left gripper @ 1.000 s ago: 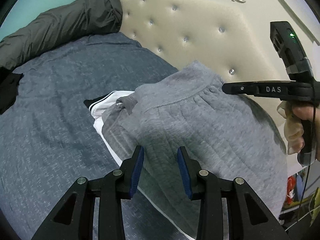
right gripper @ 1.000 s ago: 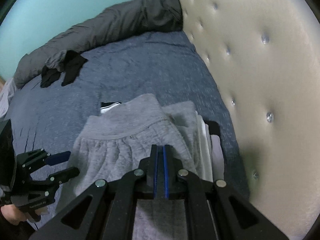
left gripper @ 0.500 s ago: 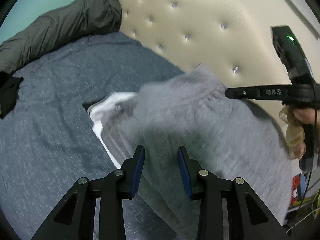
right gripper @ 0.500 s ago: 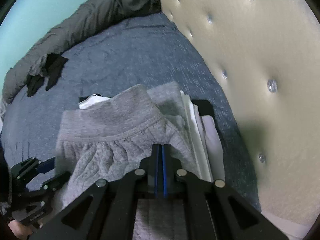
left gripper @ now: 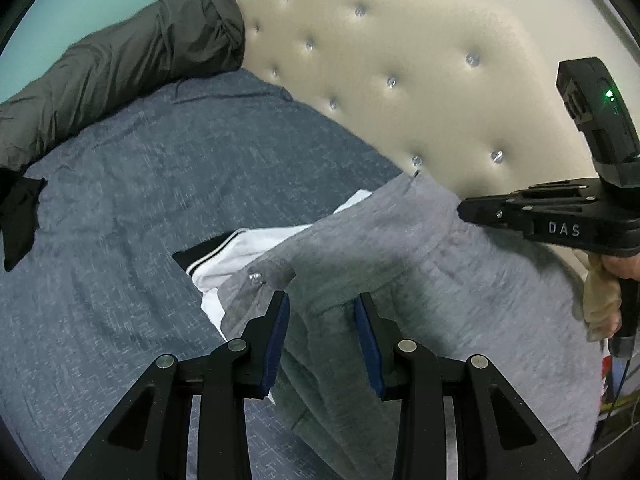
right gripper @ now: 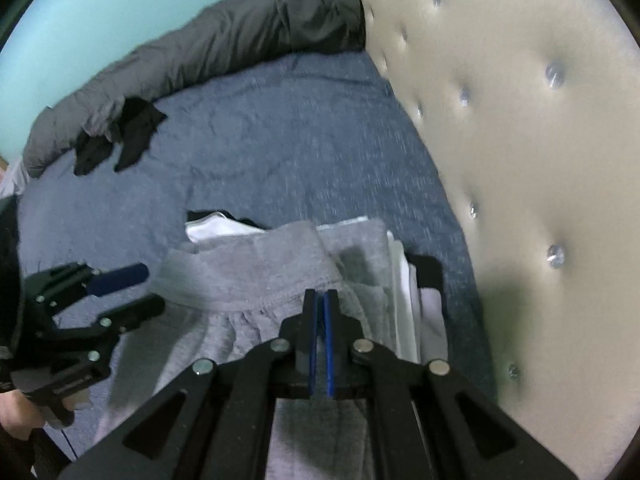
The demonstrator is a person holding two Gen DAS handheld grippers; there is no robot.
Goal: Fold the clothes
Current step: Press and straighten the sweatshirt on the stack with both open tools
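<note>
Grey sweatpants (left gripper: pixel 420 292) lie spread across a stack of folded clothes on the blue bed, waistband (right gripper: pixel 256 268) toward the far side. My right gripper (right gripper: pixel 320 294) is shut on the cloth just below the waistband seam; in the left wrist view the right gripper (left gripper: pixel 464 210) comes in from the right at the waistband edge. My left gripper (left gripper: pixel 320 304) hovers open over the near part of the sweatpants, nothing between its blue pads. In the right wrist view the left gripper (right gripper: pixel 140 290) stands open beside the waistband's left corner.
Under the sweatpants sit a white garment with black trim (left gripper: pixel 240 256) and folded grey and white pieces (right gripper: pixel 396 276). A cream tufted headboard (left gripper: pixel 400 60) rises close on the right. A dark grey duvet (right gripper: pixel 224 44) and a black garment (right gripper: pixel 124 136) lie far back.
The right gripper has dragged the sweatpants toward the headboard, so more of the white garment shows on the left. The left gripper stayed open above the cloth.
</note>
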